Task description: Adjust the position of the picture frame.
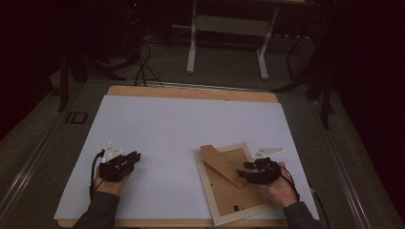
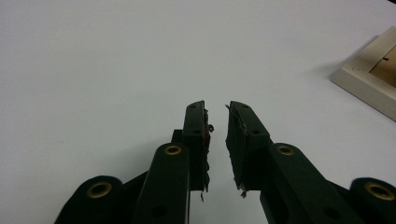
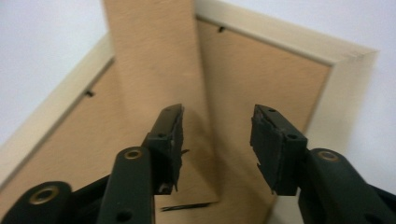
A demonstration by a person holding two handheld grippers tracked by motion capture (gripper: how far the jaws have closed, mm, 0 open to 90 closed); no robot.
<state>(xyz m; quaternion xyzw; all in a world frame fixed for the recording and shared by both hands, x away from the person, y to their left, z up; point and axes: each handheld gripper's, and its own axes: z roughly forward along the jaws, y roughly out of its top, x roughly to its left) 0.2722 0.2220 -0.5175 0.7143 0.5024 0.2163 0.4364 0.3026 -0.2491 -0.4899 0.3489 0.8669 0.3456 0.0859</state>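
Observation:
A pale wooden picture frame [image 1: 224,217] lies face down at the right front of the white sheet [image 1: 181,124], its brown backing up. A brown stand flap [image 1: 222,164] slants across that backing. My right gripper [image 1: 243,171] hovers over the frame's right half, pointing left. In the right gripper view its jaws [image 3: 217,114] stand wide apart above the flap [image 3: 154,60] and the frame rim [image 3: 280,37], with nothing between the pads. My left gripper [image 1: 135,156] rests at the left front of the sheet. Its jaws [image 2: 217,109] keep a narrow empty gap, and a corner of the frame [image 2: 362,81] shows far right.
The white sheet covers a wooden tabletop [image 1: 191,92]. Beyond the table, on the dark floor, stand a white desk frame [image 1: 227,43] and some cables [image 1: 143,67]. Bare sheet stretches across the middle and back of the table.

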